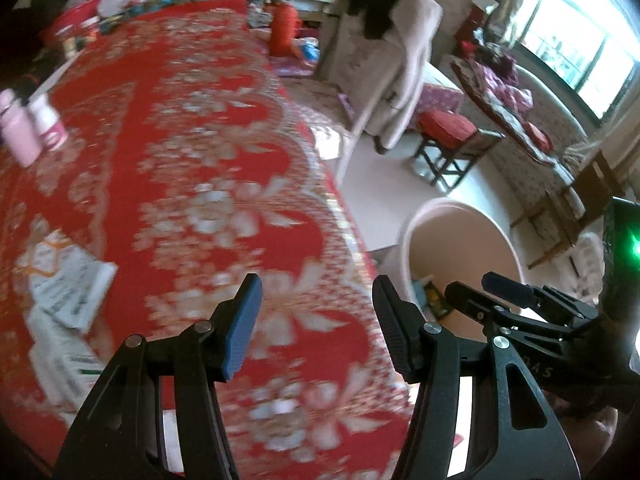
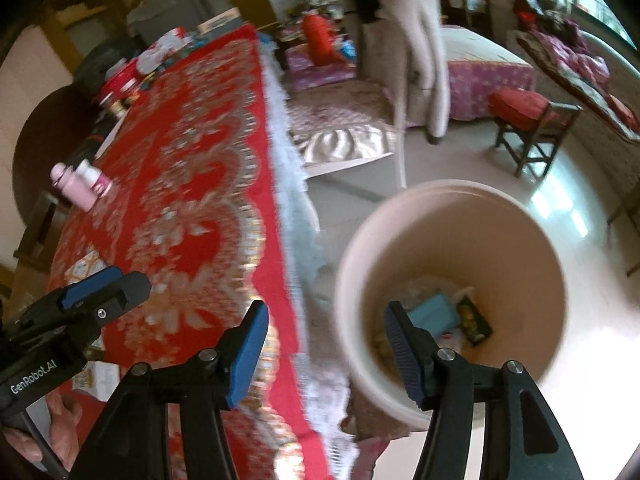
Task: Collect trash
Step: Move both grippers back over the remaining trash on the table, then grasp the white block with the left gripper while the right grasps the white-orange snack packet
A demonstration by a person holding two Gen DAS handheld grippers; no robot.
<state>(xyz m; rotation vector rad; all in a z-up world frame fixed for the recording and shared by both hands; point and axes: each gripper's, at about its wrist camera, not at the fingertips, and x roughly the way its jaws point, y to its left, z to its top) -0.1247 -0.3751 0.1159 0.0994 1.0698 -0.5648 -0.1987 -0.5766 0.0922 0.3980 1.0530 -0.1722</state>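
Red cloth with a pale floral pattern fills the left wrist view, smeared by motion blur. Only this view shows the white paper packets lying on the cloth at the left; their print is unreadable. The left gripper hangs over the table's edge, jaws apart with nothing between them. At the right, the pink bin is half hidden behind the right gripper, whose jaw gap cannot be made out here.

From the right wrist view, the bin stands on the floor just beside the table, and its inside shows: a blue packet and a dark box among blurred scraps. The right gripper hovers between cloth edge and bin rim, jaws apart and empty. A pink bottle and a white bottle stand on the cloth.
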